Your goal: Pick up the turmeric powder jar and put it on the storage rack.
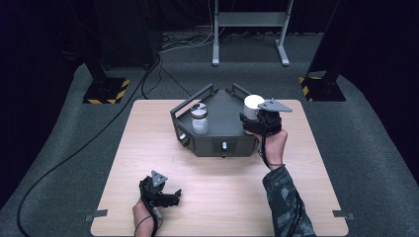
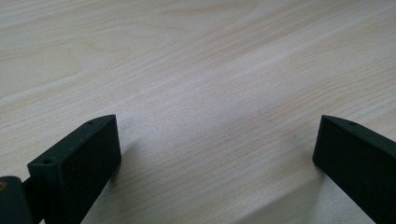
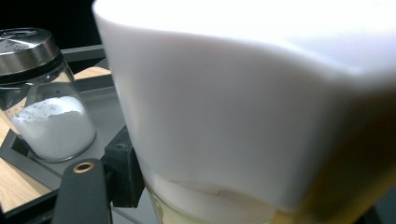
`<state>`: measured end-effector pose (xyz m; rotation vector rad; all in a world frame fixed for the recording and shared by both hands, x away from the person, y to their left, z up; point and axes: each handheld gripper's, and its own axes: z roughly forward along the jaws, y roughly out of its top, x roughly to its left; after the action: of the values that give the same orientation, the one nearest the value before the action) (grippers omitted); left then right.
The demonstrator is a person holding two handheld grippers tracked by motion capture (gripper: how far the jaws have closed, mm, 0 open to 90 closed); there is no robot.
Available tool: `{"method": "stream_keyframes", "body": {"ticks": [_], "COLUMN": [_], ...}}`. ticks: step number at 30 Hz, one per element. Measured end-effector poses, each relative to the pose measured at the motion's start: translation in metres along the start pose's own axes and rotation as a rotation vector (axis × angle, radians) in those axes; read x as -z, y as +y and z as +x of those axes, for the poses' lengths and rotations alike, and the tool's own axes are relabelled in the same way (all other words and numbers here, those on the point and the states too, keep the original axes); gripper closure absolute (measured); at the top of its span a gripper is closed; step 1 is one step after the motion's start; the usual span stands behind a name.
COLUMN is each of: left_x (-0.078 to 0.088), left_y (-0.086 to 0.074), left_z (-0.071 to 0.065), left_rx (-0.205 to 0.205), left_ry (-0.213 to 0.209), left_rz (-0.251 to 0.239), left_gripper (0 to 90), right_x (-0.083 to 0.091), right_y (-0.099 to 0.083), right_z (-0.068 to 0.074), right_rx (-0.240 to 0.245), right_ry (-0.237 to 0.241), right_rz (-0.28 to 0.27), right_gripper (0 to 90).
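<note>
1. The left gripper (image 1: 165, 194) rests low on the pale wooden tabletop (image 1: 217, 197), near the person's edge, held by the left hand (image 1: 143, 212).
2. In the left gripper view its two black jaws stand wide apart, with bare wood grain (image 2: 201, 93) between them and nothing held.
3. The right gripper (image 1: 257, 121), held by the right hand (image 1: 274, 143) with a camouflage-patterned sleeve (image 1: 286, 202) behind it, is well ahead of the left gripper and off to its right.
4. It sits at the right corner of a dark grey angular metal tray with raised rails (image 1: 217, 140).
5. Its jaws are clamped on a container with a broad white lid (image 1: 254, 102); in the right gripper view this white-lidded container (image 3: 233, 107) is pressed close against the camera, with one black jaw against its side at the lower left.
6. A clear glass shaker jar with a silver metal cap, partly full of white powder (image 3: 49, 112), stands upright in the tray to the left of the right gripper, apart from the held container.
7. In the high view this jar (image 1: 199, 118) stands in the tray's left part, beyond the left gripper.
</note>
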<state>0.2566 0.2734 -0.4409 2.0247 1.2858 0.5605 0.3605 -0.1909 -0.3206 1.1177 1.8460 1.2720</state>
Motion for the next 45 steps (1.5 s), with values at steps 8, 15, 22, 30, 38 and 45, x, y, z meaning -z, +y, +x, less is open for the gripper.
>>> {"method": "stream_keyframes", "body": {"ticks": [8,15,22,30,38,45], "left_x": [0.0,0.0,0.0,0.0,0.0,0.0], "left_y": [0.0,0.0,0.0,0.0,0.0,0.0], "left_z": [0.0,0.0,0.0,0.0,0.0,0.0], "left_rx": [0.0,0.0,0.0,0.0,0.0,0.0], "left_ry": [0.0,-0.001,0.0,0.0,0.0,0.0], "left_rz": [0.0,0.0,0.0,0.0,0.0,0.0], "left_gripper": [0.8,0.8,0.8,0.8,0.8,0.8], "right_x": [-0.007,-0.013,-0.017,-0.022,-0.022,-0.02], "right_y": [0.002,0.002,0.0,-0.002,-0.005,-0.012], "right_z": [0.0,-0.001,-0.002,-0.003,-0.004,-0.005], "right_rx": [-0.002,-0.006,-0.013,-0.021,-0.028,-0.038], "right_ry": [0.0,0.002,0.0,0.0,-0.001,0.0], "right_rz": [0.007,0.016,0.022,0.033,0.032,0.009], "right_gripper": [29.8,29.8,29.8,29.8,29.8,29.8]}}
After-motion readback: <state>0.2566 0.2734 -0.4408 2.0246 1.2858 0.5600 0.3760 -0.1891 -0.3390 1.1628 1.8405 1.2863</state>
